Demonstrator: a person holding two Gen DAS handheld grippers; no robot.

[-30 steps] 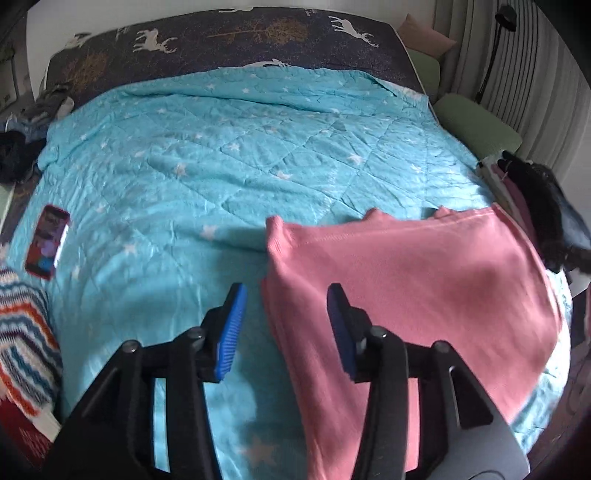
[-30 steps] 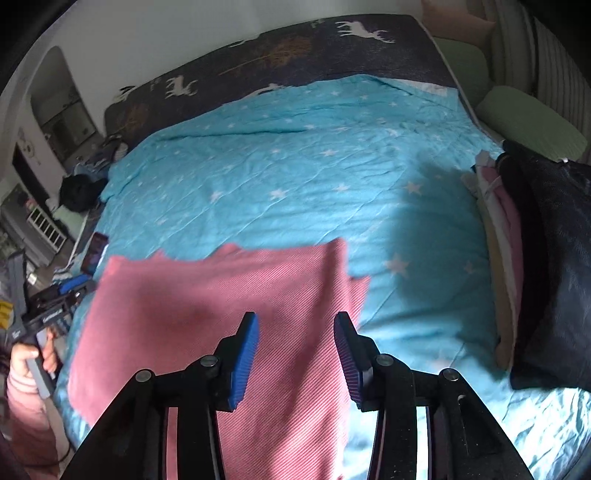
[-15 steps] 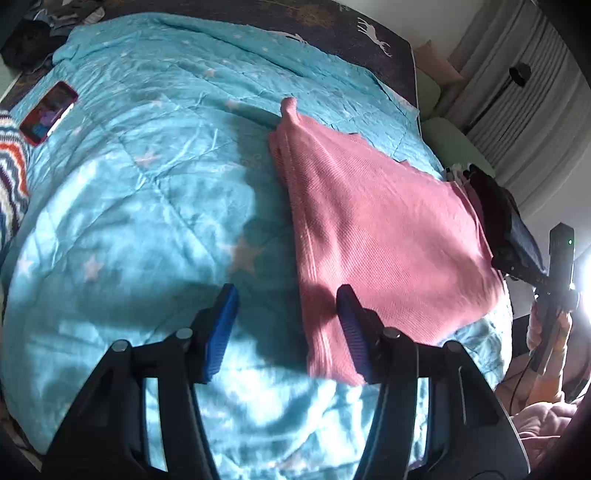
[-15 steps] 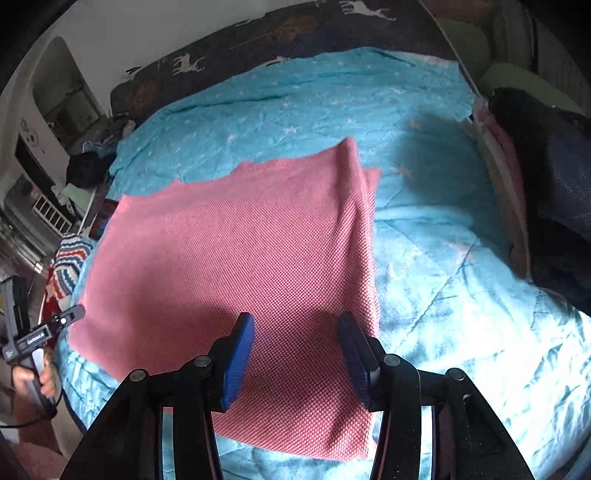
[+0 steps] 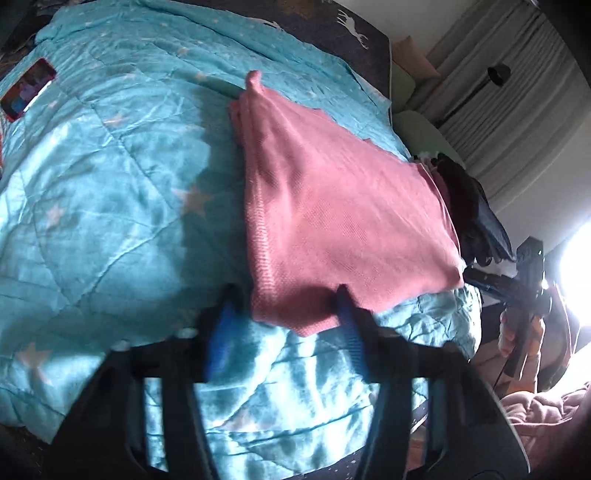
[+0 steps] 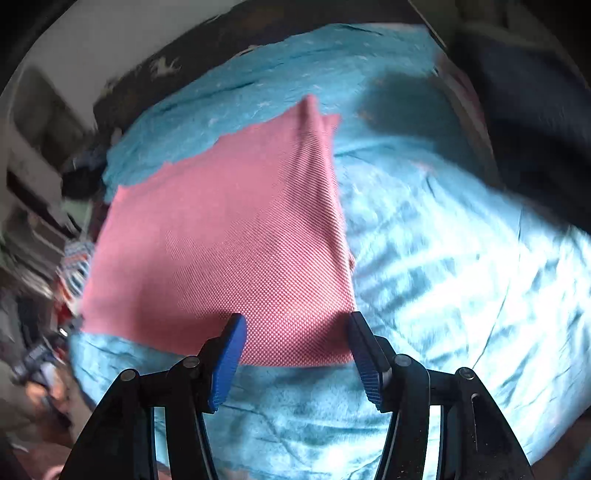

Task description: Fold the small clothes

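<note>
A pink knitted garment (image 5: 332, 206) lies folded flat on the light blue star-print quilt (image 5: 110, 192). My left gripper (image 5: 284, 321) is open, its blue-padded fingers straddling the garment's near left corner, just above it. In the right wrist view the same garment (image 6: 236, 236) fills the middle. My right gripper (image 6: 295, 350) is open, its fingers on either side of the garment's near right corner. Neither gripper holds cloth.
A phone (image 5: 27, 88) lies on the quilt at the far left. Dark clothes (image 5: 469, 206) are piled at the bed's right side, also seen in the right wrist view (image 6: 528, 110). A dark deer-print headboard cover (image 5: 332, 26) is behind. The right hand-held gripper (image 5: 528, 280) shows beyond the bed edge.
Both grippers have pulled back toward the bed's near edge and come down over the garment's near corners. Both stay open and the garment lies as before.
</note>
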